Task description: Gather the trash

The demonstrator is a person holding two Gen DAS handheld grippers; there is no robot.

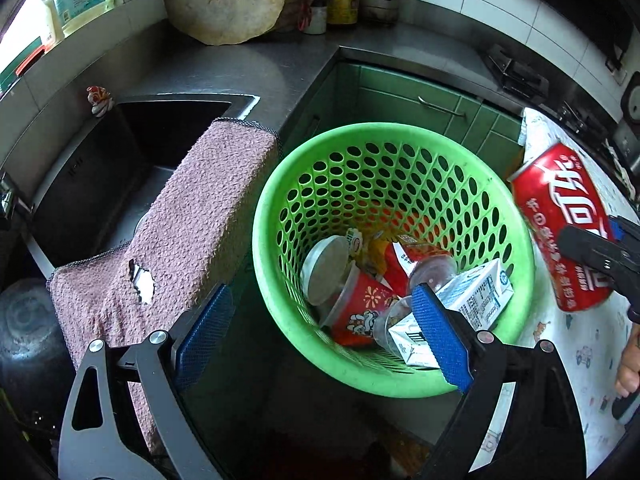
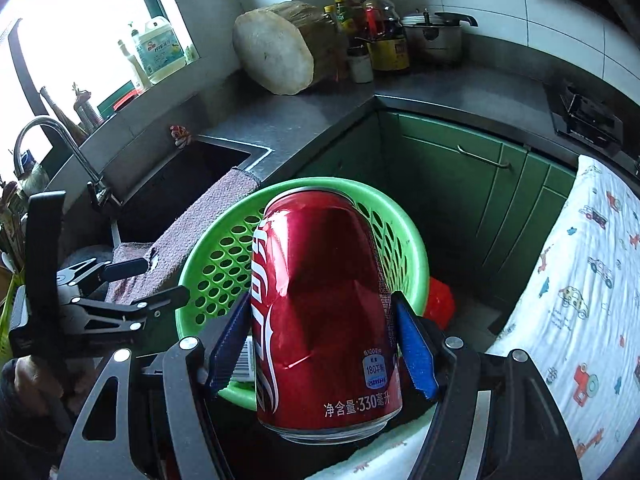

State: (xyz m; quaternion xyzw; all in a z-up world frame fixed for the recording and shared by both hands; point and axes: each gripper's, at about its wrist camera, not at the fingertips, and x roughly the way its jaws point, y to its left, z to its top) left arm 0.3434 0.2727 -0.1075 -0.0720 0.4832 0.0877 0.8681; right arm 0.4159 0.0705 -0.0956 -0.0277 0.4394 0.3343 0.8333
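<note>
Left wrist view, left to right: dark steel sink (image 1: 120, 168) set in the grey countertop (image 1: 256, 68), with a pink towel (image 1: 180, 232) draped over its front edge; the towel has a small hole showing something white. A large round wooden chopping block (image 1: 224, 0) leans against the tiled wall behind. The left gripper (image 1: 320, 332) hangs over the green perforated basket (image 1: 280, 280), jaws wide apart, nothing between the blue pads; one pad sits outside the rim by the towel, the other over the basket interior. Basket contents: a red paper cup (image 1: 360, 312) on its side, two white drink cartons (image 1: 480, 296), a clear plastic cup, and red and yellow wrappers. To the right, a dented red cola can (image 1: 560, 224) is held in the right gripper (image 1: 600, 252) beside and above the basket rim, over a white cloth (image 1: 580, 352) printed with cars. Right wrist view, left to right: faucet (image 2: 52, 148) and sink (image 2: 180, 184), the left gripper (image 2: 120, 304) at the basket's (image 2: 224, 264) near-left rim, then the cola can (image 2: 320, 312) upright, clamped at its sides by the right gripper (image 2: 320, 344), blue pads pressing both flanks. The can stands in front of the basket opening, not yet inside. Green cabinet doors (image 2: 460, 200) and the printed cloth (image 2: 580, 300) lie to the right.
</note>
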